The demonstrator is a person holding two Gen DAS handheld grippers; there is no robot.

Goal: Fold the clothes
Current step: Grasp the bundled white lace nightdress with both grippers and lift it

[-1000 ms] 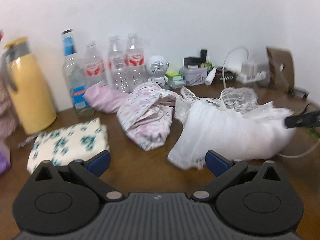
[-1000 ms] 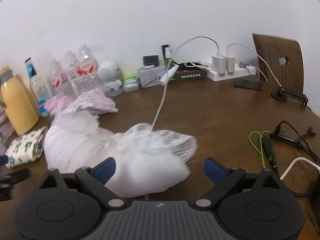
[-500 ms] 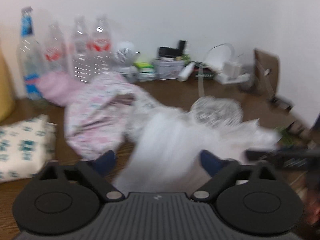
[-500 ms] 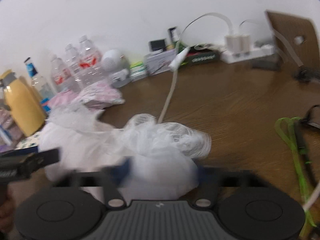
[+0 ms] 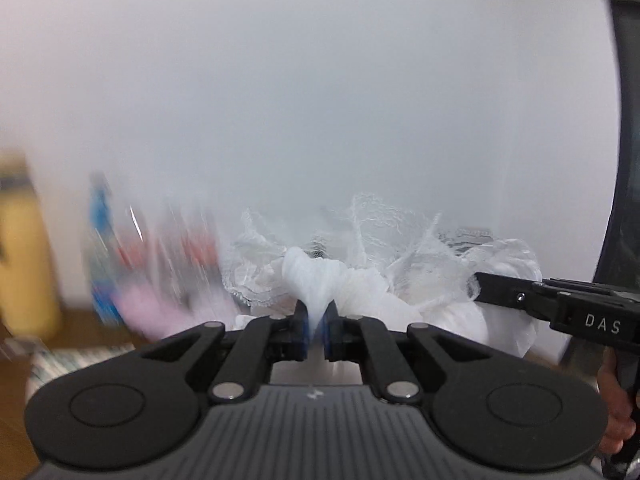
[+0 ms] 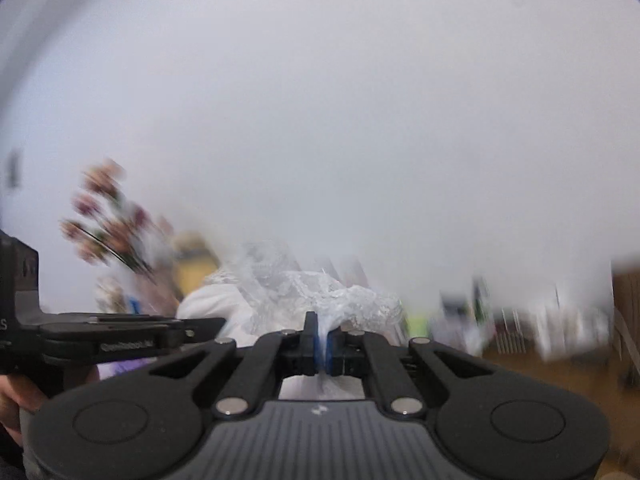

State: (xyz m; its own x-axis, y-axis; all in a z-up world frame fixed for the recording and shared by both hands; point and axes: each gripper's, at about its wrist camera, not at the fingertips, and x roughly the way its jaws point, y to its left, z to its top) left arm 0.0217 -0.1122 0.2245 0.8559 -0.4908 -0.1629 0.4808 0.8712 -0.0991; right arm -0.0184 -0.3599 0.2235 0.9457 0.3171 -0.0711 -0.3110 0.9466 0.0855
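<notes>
Inspector: The left gripper is found pressed together on a pinch of the white lace garment. Its jaws have just been closing, with cloth caught between them. The right gripper is likewise clamped on another fold of the same garment.

Clerk: Where is the garment placed?

Inspector: It is held up between both grippers, bunched directly ahead of each set of blue pads. Beyond the garment, the blurred bottles and the yellow flask are seen to one side of it, with the white wall behind.

Clerk: How is it judged to handle?

Inspector: It is judged very light, limp and thin. The lace is considered easily snagged or stretched. The present pinches are taken in bunched cloth, so the shape is not controlled. Hold is better taken at two matching corners or along a hem.
</notes>
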